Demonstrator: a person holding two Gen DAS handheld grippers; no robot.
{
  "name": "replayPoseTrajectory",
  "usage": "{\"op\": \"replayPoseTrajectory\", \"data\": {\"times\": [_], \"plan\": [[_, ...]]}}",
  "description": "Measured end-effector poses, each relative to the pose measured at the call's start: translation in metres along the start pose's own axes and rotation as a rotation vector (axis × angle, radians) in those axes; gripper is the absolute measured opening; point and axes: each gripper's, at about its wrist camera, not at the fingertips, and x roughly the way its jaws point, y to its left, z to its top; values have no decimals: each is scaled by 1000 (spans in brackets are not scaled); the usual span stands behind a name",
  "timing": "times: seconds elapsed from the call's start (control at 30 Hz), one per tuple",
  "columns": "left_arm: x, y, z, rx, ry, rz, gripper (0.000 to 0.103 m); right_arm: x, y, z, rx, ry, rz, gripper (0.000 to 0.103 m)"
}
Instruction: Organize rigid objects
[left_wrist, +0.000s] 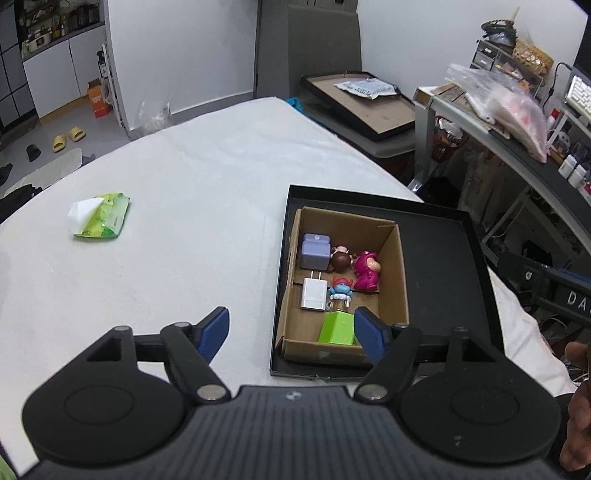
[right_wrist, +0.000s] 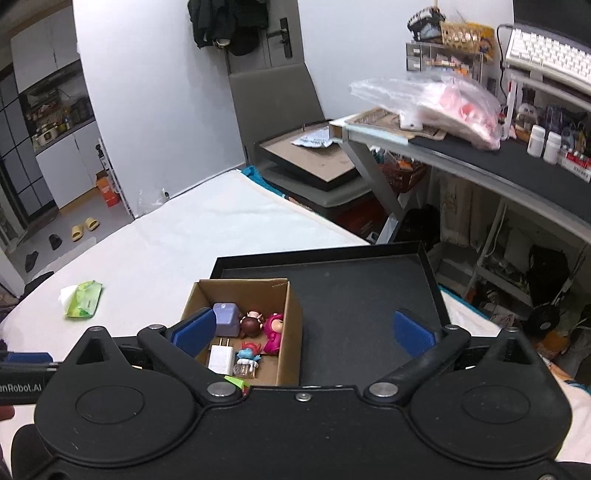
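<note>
Six small items sit in the cardboard box (left_wrist: 395, 273) just ahead of my left hand-held gripper (left_wrist: 291, 332): purple charger (left_wrist: 314, 254), white plug (left_wrist: 313, 293), green block (left_wrist: 338, 328), three figurines. Both hand-held grippers, right (right_wrist: 303, 332) included, spread wide, holding nothing. Black tray (left_wrist: 443, 258) beneath the box; green packet (left_wrist: 103, 218) far left.

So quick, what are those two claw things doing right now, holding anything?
Left gripper: open, holding nothing.
Right gripper: open, holding nothing.
</note>
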Motion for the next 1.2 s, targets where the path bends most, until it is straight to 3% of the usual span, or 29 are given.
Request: {"op": "replayPoseTrajectory", "data": {"times": [0.4,0.7,1.2], "plan": [[-46,-1,-13,10,-64,10,83,-37,-4,-4,22,-16,-36,103],[-76,-7,-28,15,-104,21,94,-74,-3,-10,10,-60,-5,103],[-120,-13,-50,3,-160,34,95,-116,-10,-26,34,-76,4,103]]}}
